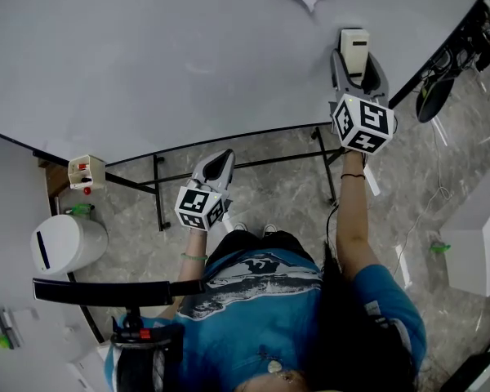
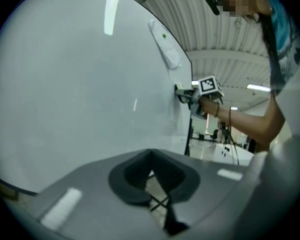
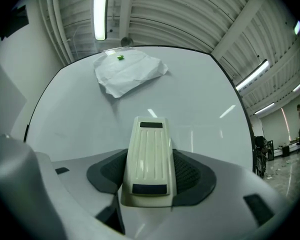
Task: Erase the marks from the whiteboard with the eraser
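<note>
Head view: the right gripper presses a cream eraser flat against the upright whiteboard. The left gripper hangs low, off the board.

Left gripper view: its fingers are closed together with nothing between them.

Right gripper view: the fingers clamp the eraser by its sides, pad to the board, below a crumpled paper sheet. No marks show on the board here.

Step in hand, as judged — wiping. The next stroke calls for steady pressure against the board — and for finding any marks left outside these views.
</note>
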`<state>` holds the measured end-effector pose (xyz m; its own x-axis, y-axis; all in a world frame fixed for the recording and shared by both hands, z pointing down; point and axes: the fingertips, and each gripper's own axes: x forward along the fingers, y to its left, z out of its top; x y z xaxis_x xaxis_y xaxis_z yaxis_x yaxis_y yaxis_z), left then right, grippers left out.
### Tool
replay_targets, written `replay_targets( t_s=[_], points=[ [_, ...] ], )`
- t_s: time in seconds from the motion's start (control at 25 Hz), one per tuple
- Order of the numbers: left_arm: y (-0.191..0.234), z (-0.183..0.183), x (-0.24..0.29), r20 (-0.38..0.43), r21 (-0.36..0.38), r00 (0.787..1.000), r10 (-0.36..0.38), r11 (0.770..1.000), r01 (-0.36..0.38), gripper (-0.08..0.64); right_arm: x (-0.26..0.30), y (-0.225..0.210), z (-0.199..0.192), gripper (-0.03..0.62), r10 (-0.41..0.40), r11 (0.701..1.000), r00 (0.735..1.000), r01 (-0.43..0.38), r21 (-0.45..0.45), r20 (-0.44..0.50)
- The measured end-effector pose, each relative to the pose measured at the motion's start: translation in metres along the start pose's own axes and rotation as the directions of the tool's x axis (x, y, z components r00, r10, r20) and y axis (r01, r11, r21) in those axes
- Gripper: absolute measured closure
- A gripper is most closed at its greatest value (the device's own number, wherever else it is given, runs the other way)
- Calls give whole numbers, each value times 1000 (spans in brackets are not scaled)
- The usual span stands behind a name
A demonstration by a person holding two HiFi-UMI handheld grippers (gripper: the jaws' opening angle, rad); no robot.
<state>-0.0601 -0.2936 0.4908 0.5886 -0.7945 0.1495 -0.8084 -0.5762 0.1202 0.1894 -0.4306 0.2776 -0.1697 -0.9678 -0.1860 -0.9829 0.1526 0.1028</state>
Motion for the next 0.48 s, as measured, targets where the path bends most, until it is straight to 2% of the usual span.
replay_targets(
  t_s=[0.28, 0.48],
  points=[
    [2, -1, -13, -1, -4, 1000, 9, 1000, -9, 557, 1, 95, 7, 328, 89, 994, 996, -86, -66, 33],
    [14, 0, -29, 6, -13, 999, 50, 999, -50, 557, 3, 171, 2, 328, 201, 969, 980, -196, -152, 18]
  ],
)
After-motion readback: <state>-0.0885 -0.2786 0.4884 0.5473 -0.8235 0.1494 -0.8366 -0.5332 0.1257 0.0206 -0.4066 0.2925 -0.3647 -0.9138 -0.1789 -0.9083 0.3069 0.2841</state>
